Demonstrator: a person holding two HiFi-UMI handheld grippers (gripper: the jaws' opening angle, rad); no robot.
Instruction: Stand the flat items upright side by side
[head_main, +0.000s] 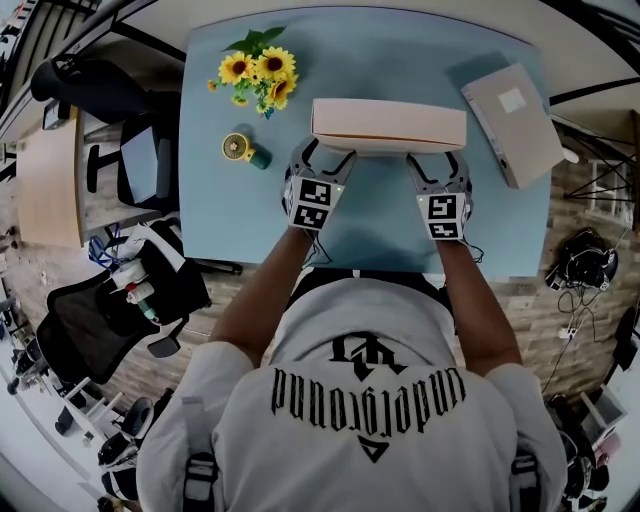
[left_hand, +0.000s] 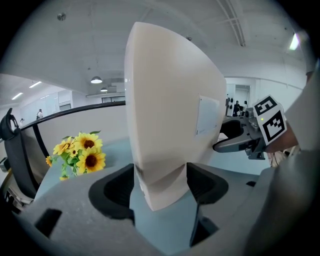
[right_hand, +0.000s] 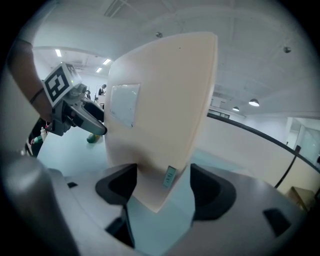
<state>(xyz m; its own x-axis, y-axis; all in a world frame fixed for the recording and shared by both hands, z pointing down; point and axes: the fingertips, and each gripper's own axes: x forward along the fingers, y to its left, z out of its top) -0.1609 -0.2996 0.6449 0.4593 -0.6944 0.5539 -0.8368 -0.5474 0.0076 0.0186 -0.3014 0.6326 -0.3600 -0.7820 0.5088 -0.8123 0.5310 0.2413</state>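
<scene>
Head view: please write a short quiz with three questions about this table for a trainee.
1. True or false: the cream box lies flat on the table.
2. The grey box is: A) flat, to the cream box's right; B) upright against the cream box; C) off the table.
3. Which flowers stand at the table's far left?
Key: 1 false, it stands on its long edge; 2 A; 3 sunflowers.

Your two forearms (head_main: 262, 290) stretched forward side by side, left gripper (head_main: 322, 152) and right gripper (head_main: 436, 160) level with each other and tipped downward, each one's jaws spread wide, straddling an end of the upright box (head_main: 388, 125) without pressing it.
</scene>
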